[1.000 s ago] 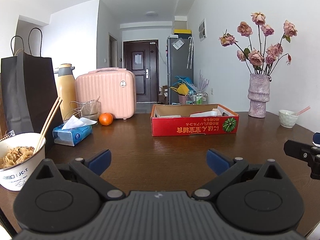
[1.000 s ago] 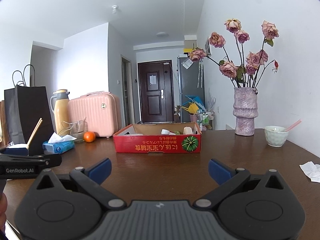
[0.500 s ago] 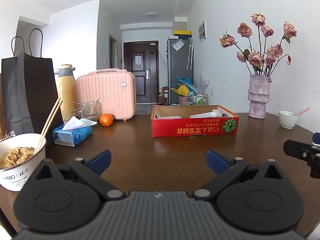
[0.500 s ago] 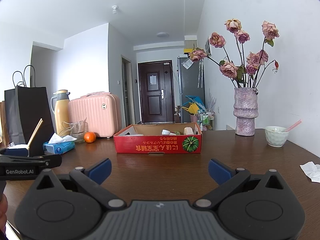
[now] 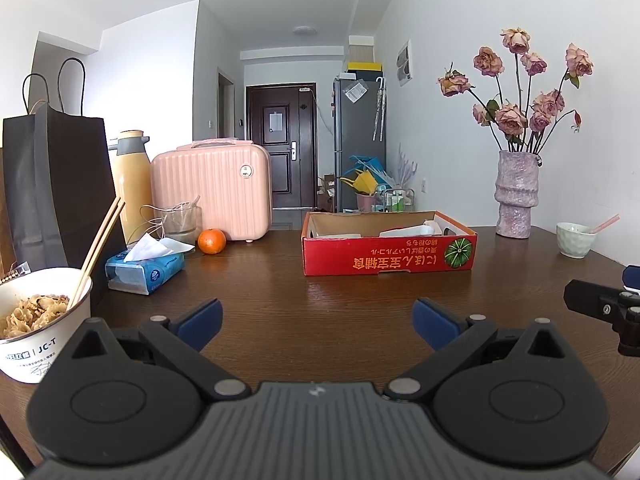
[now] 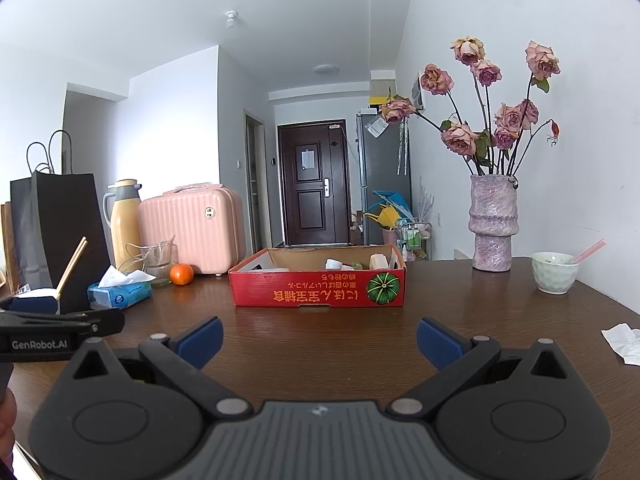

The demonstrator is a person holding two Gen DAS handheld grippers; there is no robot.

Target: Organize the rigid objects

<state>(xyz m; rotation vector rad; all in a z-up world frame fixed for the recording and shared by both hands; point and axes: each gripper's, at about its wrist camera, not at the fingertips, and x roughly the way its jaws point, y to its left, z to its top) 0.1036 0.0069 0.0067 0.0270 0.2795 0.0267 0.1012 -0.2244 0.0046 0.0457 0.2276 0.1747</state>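
Observation:
A red cardboard box [image 5: 388, 258] stands on the dark wooden table [image 5: 320, 304], mid-table, with white items inside; it also shows in the right wrist view [image 6: 320, 290], holding small cups. My left gripper [image 5: 318, 320] is open and empty, low over the table, well short of the box. My right gripper [image 6: 320, 338] is open and empty, also short of the box. An orange [image 5: 212, 241] lies by a pink case [image 5: 210, 190]. A small green bowl [image 6: 554, 272] with a pink spoon sits at the right.
At the left stand a black paper bag [image 5: 56, 176], a yellow thermos [image 5: 130, 184], a glass jar [image 5: 180, 218], a tissue pack [image 5: 146, 270] and a noodle bowl [image 5: 36, 336] with chopsticks. A vase of roses [image 6: 494, 224] stands far right. A crumpled tissue [image 6: 624, 340] lies near the right edge.

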